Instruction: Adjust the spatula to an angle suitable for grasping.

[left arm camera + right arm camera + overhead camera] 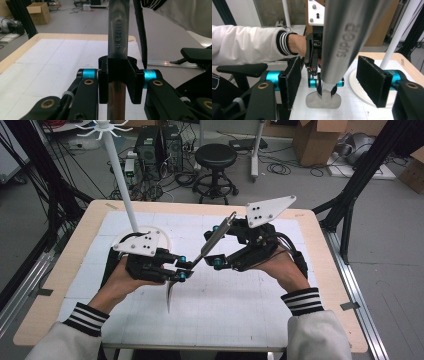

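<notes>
Closest to the right gripper's camera hangs the thick steel handle of a spatula (342,45), held in the air above the desk (75,250). The handle sits between the right gripper (216,246) pads, which stand apart with a gap on each side and press on nothing. Beyond those pads, the left gripper (117,77) is clamped on the spatula's thin neck, with the flat blade just below it.

The step in hand looks like a handover to the right gripper. To do it well:

- Centre the handle between the pads so both faces meet it together. It seems to sit nearer one pad, though the close angle makes this hard to judge.
- Square the pads to the round handle, since steel that smooth could roll or slide.
- Close fully and feel the hold before the left gripper lets go of the neck.
- Keep the blade away from the white stand (122,185) off the left gripper's far side.
</notes>
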### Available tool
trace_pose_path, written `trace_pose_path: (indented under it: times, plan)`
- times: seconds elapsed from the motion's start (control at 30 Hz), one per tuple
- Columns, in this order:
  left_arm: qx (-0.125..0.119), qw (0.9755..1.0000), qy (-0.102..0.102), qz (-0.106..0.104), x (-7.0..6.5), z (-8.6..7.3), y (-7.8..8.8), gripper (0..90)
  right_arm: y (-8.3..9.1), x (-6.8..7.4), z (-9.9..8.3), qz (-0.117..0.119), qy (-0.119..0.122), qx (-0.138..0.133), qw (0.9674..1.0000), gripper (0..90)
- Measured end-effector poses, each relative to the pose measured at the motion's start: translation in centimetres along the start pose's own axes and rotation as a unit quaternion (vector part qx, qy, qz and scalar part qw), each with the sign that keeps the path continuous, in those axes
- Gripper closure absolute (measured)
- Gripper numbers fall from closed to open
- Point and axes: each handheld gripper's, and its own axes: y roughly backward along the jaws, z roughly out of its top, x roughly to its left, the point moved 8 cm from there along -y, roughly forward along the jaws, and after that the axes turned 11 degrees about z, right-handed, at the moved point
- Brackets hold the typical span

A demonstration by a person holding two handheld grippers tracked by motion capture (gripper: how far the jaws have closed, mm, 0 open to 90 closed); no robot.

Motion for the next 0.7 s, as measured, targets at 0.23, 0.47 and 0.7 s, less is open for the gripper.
trace_pose_path:
  times: [0.23, 0.47, 0.7]
  plan:
    - [0.002, 1.0, 0.001, -0.001, 0.01, -0.03, 0.04, 74.6, -0.23, -0.11, -0.17, 0.006, -0.001, -0.003, 1.0, 38.8]
    - [-0.002, 1.0, 0.002, 0.0, 0.12, 0.17, 0.04, 74.6, -0.33, -0.14, -0.19, 0.006, -0.006, -0.002, 1.0, 41.7]
    - [-0.005, 1.0, 0.006, -0.003, -0.05, 0.32, -0.04, 74.6, -0.57, -0.25, -0.07, 0.009, 0.001, -0.005, 0.9999, 46.0]
